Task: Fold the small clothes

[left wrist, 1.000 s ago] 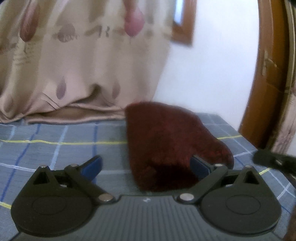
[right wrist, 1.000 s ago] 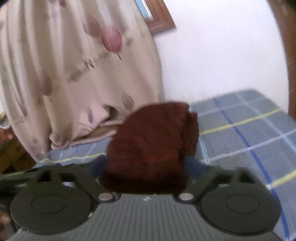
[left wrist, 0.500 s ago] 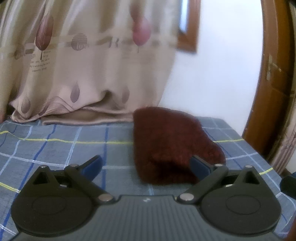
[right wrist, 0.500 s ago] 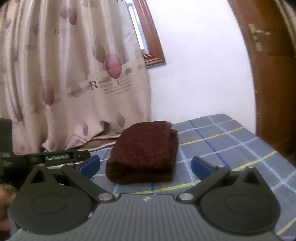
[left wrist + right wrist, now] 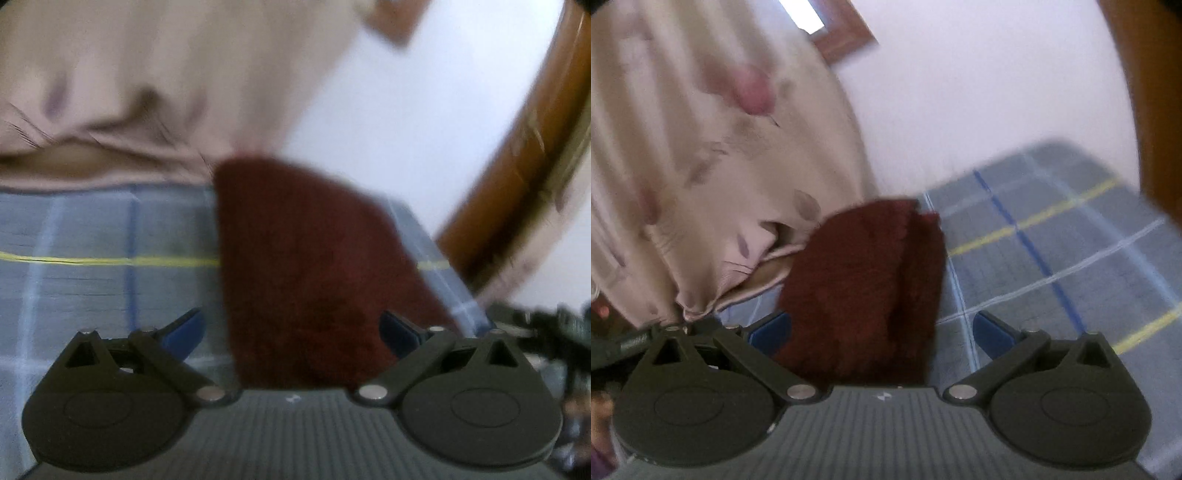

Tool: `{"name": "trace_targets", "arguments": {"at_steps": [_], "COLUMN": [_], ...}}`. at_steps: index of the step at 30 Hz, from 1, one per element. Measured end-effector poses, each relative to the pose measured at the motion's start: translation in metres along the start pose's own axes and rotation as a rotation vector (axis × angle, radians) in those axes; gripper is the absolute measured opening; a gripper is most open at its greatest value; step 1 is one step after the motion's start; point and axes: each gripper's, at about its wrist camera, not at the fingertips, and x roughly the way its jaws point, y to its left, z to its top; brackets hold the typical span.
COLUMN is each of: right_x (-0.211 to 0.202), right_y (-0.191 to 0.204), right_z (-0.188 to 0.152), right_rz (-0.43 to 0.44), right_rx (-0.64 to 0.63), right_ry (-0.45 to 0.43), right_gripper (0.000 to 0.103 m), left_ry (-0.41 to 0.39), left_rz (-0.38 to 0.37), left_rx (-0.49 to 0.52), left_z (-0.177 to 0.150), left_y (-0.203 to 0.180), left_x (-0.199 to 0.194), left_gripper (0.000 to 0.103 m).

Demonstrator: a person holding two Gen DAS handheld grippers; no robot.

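Both grippers moved closer; folded cloth [image 5: 864,295] lies lengthwise away from them.

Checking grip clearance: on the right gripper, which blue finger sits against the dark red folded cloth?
The left blue finger sits at the dark red folded cloth's edge; the right blue finger stands apart over the plaid sheet.

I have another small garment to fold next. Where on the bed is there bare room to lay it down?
The checked bedsheet lies bare to the right of the folded maroon cloth, and again to its left, up to the curtain hem. The far side is crowded, where cloth and curtain meet.
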Motion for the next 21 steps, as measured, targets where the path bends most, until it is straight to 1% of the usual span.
{"name": "trace_targets", "arguments": {"at_steps": [2, 4, 5, 6, 8, 10, 12, 14, 16, 18, 20, 21], "right_x": [0.031, 0.058, 0.071, 0.082, 0.102, 0.122, 0.137, 0.151, 0.159, 0.165, 0.167, 0.168], "right_y": [-0.011, -0.017, -0.018, -0.019, -0.023, -0.026, -0.030, -0.033, -0.035, -0.035, -0.037, -0.037], "right_z": [0.010, 0.017, 0.019, 0.021, 0.024, 0.026, 0.029, 0.032, 0.031, 0.032, 0.033, 0.032], "right_rz": [0.038, 0.026, 0.037, 0.046, 0.051, 0.096, 0.129, 0.157, 0.216, 0.246, 0.277, 0.289], "right_rx": [0.023, 0.023, 0.015, 0.013, 0.017, 0.028, 0.057, 0.076, 0.104, 0.115, 0.131, 0.136], "right_ry": [0.046, 0.077, 0.095, 0.115, 0.144, 0.180, 0.210, 0.239, 0.244, 0.247, 0.239, 0.235], "right_gripper": [0.103, 0.103, 0.103, 0.103, 0.103, 0.103, 0.103, 0.103, 0.103, 0.103, 0.103, 0.101], "left_ry": [0.030, 0.031, 0.034, 0.047, 0.104, 0.132, 0.145, 0.176, 0.181, 0.189, 0.189, 0.185], "left_rz": [-0.045, -0.168, -0.242, -0.286, -0.327, -0.385, -0.410, -0.444, -0.470, -0.472, -0.458, -0.444], "left_rx": [-0.065, -0.160, -0.214, -0.251, -0.270, -0.266, -0.231, -0.239, -0.231, -0.217, -0.210, -0.200], "left_z": [0.005, 0.009, 0.010, 0.010, 0.013, 0.016, 0.021, 0.022, 0.022, 0.026, 0.026, 0.025], "left_y": [0.021, 0.046, 0.058, 0.066, 0.074, 0.076, 0.073, 0.075, 0.075, 0.071, 0.066, 0.061], "left_x": [0.023, 0.040, 0.049, 0.058, 0.076, 0.088, 0.096, 0.108, 0.115, 0.121, 0.123, 0.122], "left_gripper": [0.101, 0.101, 0.101, 0.101, 0.101, 0.101, 0.102, 0.103, 0.103, 0.103, 0.103, 0.101]}}
